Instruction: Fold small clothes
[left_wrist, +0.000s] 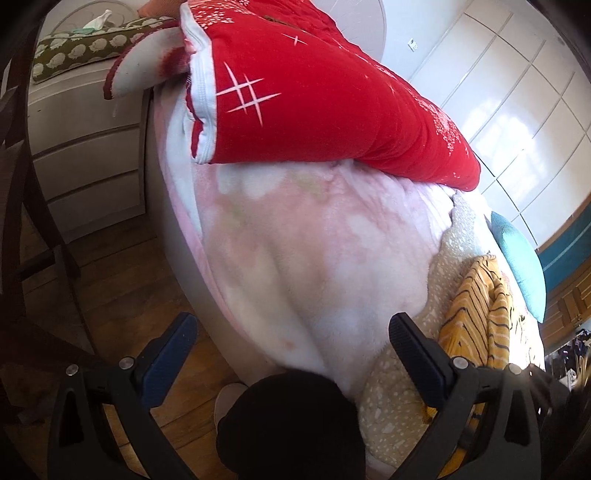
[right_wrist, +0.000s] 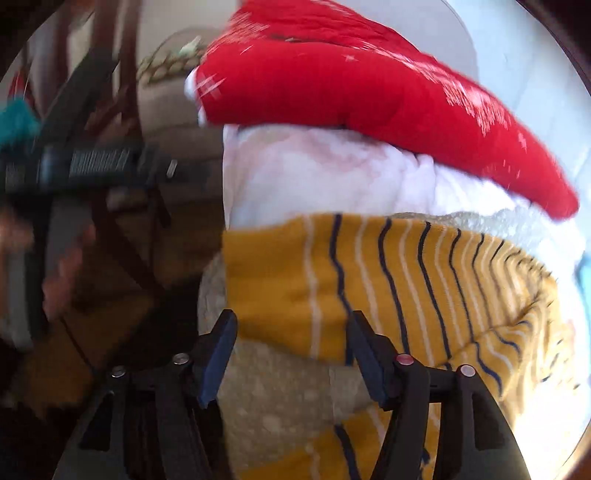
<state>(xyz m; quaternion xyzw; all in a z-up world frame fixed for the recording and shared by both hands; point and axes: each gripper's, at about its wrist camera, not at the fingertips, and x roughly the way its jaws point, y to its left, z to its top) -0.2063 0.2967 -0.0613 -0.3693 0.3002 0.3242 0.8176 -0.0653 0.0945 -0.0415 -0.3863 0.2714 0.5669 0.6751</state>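
Jaws of both grippers stand wide, gripping nothing. Right gripper (right_wrist: 291, 334) overhangs a mustard knit garment (right_wrist: 369, 280) with navy-and-white stripes. Left gripper (left_wrist: 293, 332) faces a fleecy pink blanket (left_wrist: 314, 251).

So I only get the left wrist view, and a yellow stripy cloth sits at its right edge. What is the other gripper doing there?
Observer: The right gripper hovers over the yellow striped garment, jaws open, pinching nothing.
Operator: Is it bunched up?
Observer: Its near part lies flat on the speckled beige blanket; the right end is rumpled.
Operator: Only one piece?
Observer: More yellow striped cloth shows beneath the gripper; whether it is the same garment, I cannot tell.
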